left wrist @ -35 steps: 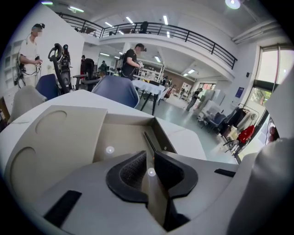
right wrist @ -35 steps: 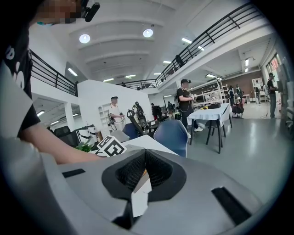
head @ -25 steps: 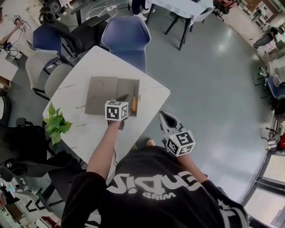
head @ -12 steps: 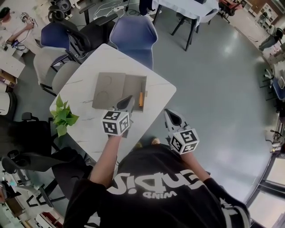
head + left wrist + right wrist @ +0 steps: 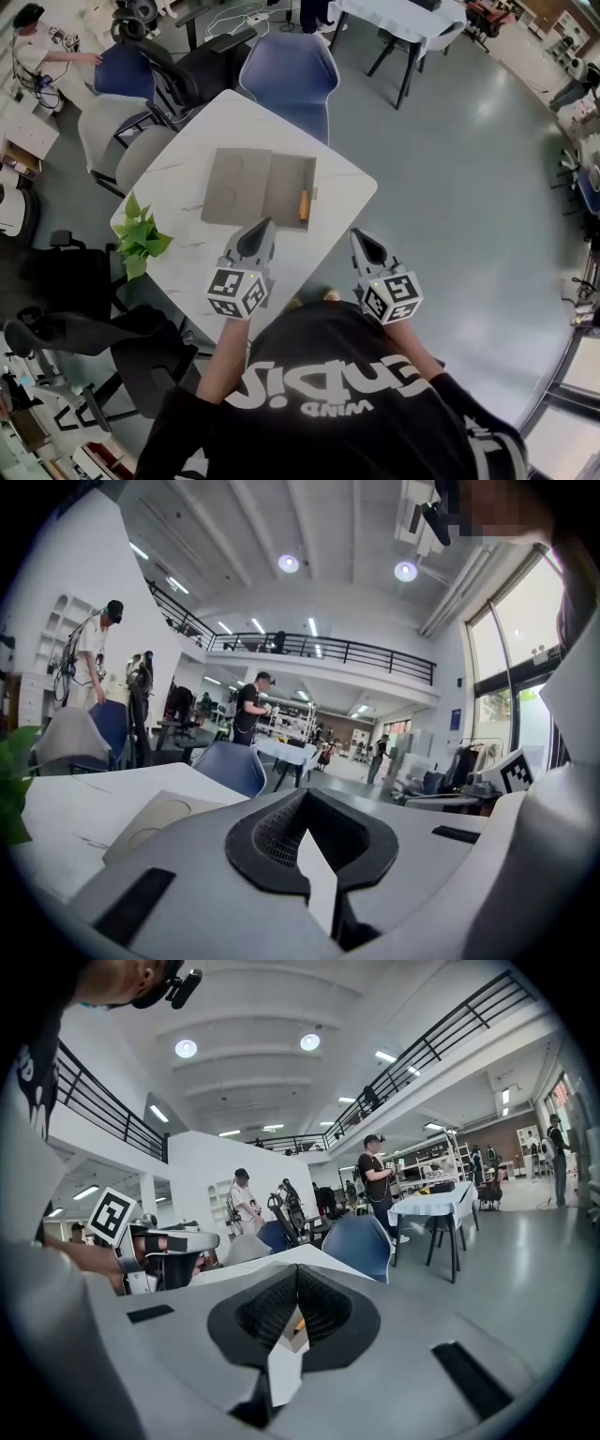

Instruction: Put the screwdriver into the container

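The orange-handled screwdriver [image 5: 303, 204] lies inside the open grey cardboard container [image 5: 287, 167] on the white table [image 5: 202, 131], along the box's right wall. Its flat lid [image 5: 234, 178] is spread out to the left. My left gripper [image 5: 257, 234] hovers over the table's near edge, just short of the box, jaws shut and empty. My right gripper [image 5: 367, 243] hangs off the table's right corner, above the floor, also shut and empty. In the right gripper view a bit of the orange handle [image 5: 298, 1322] shows through the jaw opening. The left gripper view shows the lid [image 5: 155, 816].
A small green plant [image 5: 139, 241] stands at the table's left edge. A blue chair [image 5: 287, 70] and grey chairs [image 5: 112, 131] stand at the far side, a black chair [image 5: 84, 337] near left. More tables and people are farther back. Grey floor lies to the right.
My left gripper has drawn back from over the container toward my body, leaving the screwdriver in the box. The right gripper has stayed about where it was.
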Demonstrator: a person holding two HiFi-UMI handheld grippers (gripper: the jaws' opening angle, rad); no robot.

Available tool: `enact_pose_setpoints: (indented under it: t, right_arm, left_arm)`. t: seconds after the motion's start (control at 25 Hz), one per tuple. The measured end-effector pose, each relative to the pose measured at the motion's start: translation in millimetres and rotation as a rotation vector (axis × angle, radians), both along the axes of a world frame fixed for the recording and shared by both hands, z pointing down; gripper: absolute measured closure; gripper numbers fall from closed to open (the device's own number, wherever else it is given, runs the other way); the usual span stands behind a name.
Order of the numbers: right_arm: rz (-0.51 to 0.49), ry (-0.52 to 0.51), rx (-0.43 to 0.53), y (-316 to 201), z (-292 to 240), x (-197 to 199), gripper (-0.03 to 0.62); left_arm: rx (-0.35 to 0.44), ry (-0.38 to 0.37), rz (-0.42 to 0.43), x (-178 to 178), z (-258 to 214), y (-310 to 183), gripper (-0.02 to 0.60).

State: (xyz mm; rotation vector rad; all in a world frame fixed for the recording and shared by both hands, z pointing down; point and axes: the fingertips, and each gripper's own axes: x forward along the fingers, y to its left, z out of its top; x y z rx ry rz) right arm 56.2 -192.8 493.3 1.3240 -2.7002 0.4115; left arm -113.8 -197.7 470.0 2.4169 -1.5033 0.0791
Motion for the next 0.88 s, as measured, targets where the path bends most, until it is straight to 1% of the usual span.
enact_pose_setpoints:
  t: [0.12,0.28,0.6,0.88]
  right_arm:
    - [0.010,-0.003,0.004,2,2,1,0.582]
    - [0.020,-0.006,0.008,2,0,3,0.582]
    - [0.028,0.004,0.023,0,-3,6,0.582]
    - [0.003,0.017,0.024,0,-6,1,0.582]
  left_arm:
    - [0.030,0.033,-0.030,-8,-5,9,0.568]
    - [0.044,0.058,-0.021,-7,-11,14,0.568]
    - [0.049,0.041,-0.008,-1,-10,14,0.568]
    - [0.032,0.038,-0.009,-2,-8,13,0.568]
